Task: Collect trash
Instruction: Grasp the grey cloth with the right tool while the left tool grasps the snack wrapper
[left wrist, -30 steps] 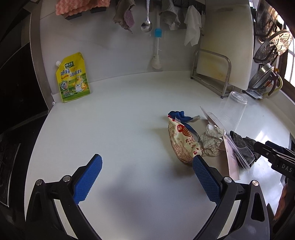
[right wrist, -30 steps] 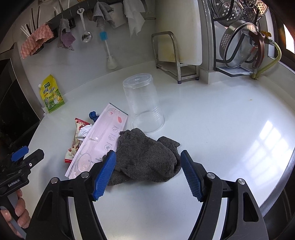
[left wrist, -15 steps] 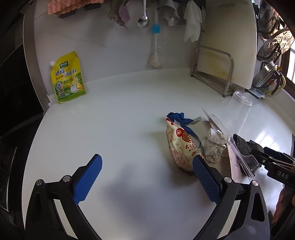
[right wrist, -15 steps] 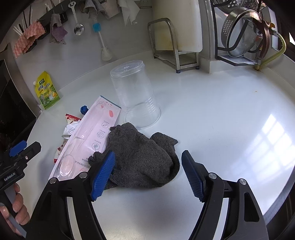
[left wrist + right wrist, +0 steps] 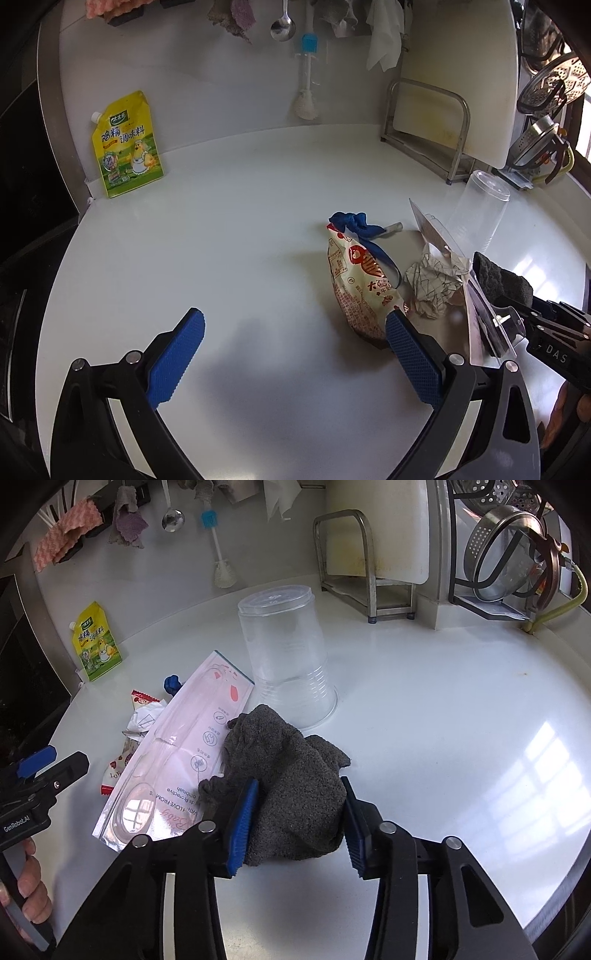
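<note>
A dark grey cloth (image 5: 288,775) lies crumpled on the white counter (image 5: 443,738). My right gripper (image 5: 297,823) has both blue pads around its near end, pressing on it. Beside the cloth lie a clear toothbrush package (image 5: 177,768), a crumpled paper (image 5: 432,280), a red-and-white snack wrapper (image 5: 358,288) and a blue scrap (image 5: 354,223). An upturned clear plastic cup (image 5: 288,657) stands behind the cloth. My left gripper (image 5: 291,354) is open and empty, its right pad just in front of the wrapper. The cloth also shows in the left wrist view (image 5: 498,278).
A yellow seasoning pouch (image 5: 127,146) leans on the back wall. A cutting board in a metal rack (image 5: 369,554) and a rack with steel strainers (image 5: 509,554) stand at the back right. Cloths, a spoon and a brush (image 5: 218,550) hang on the wall.
My right gripper has moved forward over the grey cloth and its jaws have closed in on it. My left gripper has drifted a little toward the wrapper, still open.
</note>
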The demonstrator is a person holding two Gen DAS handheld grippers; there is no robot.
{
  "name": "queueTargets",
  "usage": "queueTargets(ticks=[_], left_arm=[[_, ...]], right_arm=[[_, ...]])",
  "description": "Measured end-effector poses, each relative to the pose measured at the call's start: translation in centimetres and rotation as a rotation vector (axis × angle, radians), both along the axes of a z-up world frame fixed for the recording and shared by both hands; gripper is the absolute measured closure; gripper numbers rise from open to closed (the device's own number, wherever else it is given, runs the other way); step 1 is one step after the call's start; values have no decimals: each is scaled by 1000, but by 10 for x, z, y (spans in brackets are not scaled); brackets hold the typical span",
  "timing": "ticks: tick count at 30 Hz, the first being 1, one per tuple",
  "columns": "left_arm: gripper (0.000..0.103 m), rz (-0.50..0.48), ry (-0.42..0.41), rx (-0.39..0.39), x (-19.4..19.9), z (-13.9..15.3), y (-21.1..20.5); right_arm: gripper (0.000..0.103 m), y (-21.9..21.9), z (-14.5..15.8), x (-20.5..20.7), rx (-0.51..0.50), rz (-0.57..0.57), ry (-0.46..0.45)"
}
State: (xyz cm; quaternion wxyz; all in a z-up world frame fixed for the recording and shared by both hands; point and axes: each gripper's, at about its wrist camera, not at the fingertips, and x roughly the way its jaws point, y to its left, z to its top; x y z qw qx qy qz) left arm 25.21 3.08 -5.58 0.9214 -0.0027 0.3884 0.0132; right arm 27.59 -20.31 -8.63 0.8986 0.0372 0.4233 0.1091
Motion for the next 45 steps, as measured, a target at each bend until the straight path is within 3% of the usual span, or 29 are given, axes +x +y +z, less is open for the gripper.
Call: queueTargets(ticks=[5, 14, 33, 35, 37, 41, 43, 45], left_arm=[[6, -8, 8, 4, 5, -2, -9], [6, -15, 44, 3, 17, -12, -23], [7, 70, 130, -8, 60, -32, -14], [10, 73, 137, -18, 64, -32, -11], [30, 65, 142, -31, 64, -33, -9], [44, 46, 141, -55, 62, -32, -8], [61, 39, 135, -57, 61, -31, -8], [67, 30, 134, -60, 59, -30, -8]], right_arm=[[70, -11, 4, -3, 31, -26, -13], [71, -39, 13, -6, 97, -100, -33], [71, -36, 13, -7, 108, -75, -28], [71, -36, 13, -7, 109, -75, -27], [71, -36, 12, -7, 110, -75, -26], [71, -35, 12, -7, 109, -74, -25], [71, -35, 12, -7, 108, -73, -25], [71, -34, 11, -7, 106, -72, -26]])
